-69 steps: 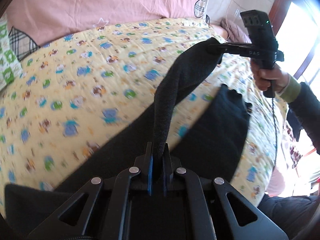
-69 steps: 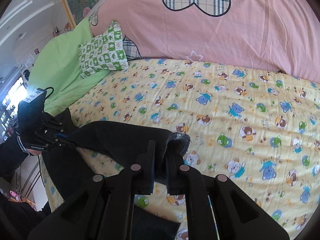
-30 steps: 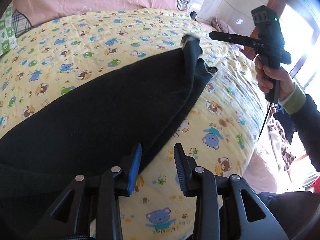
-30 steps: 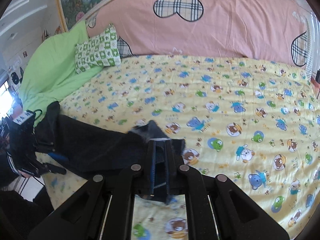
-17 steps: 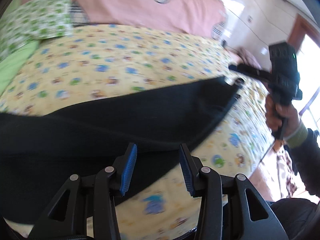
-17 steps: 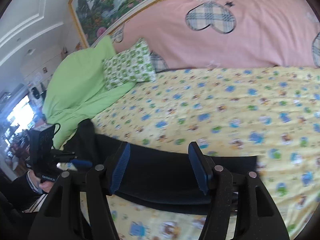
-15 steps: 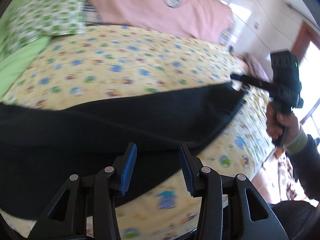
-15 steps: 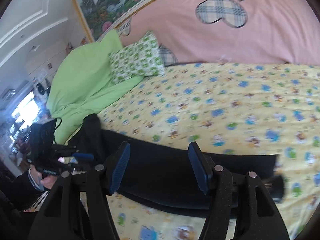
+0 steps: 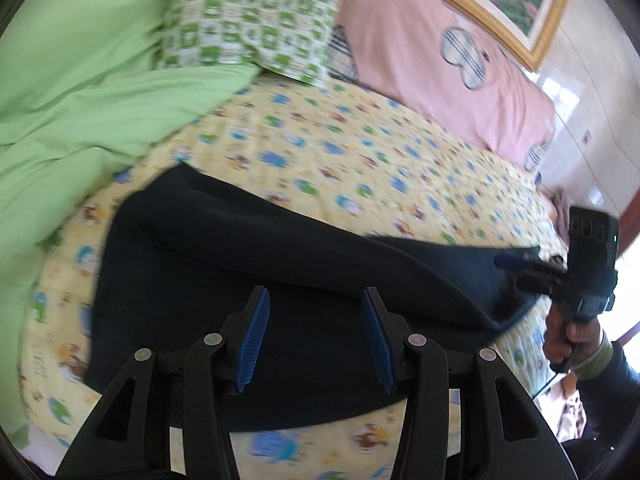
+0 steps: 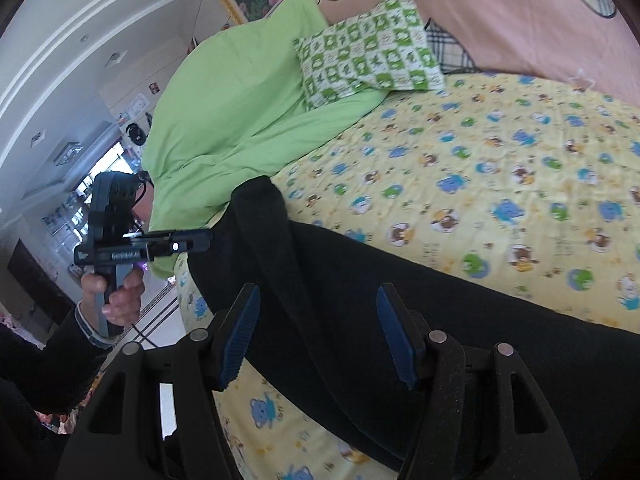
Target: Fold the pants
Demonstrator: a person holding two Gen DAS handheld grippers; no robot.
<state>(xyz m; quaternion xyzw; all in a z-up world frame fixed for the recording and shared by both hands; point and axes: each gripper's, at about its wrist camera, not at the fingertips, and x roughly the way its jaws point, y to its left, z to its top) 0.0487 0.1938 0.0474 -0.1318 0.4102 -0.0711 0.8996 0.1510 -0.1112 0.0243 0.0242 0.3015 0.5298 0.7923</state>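
**Legible markings: one partial brand line only**

We find a single line of white lettering, at the left of the right wrist view, printed along the side bar of the left gripper (image 10: pixel 200 240). It appears to begin "Gen" and end "AI"; we cannot make out the middle letters.

In the left wrist view, at the right edge of the frame, the right gripper (image 9: pixel 508 261) shows a small green light on its housing but no lettering we can read there.

The yellow bedsheet (image 10: pixel 500 168) carries cartoon animal prints, with no words or numbers we can read.
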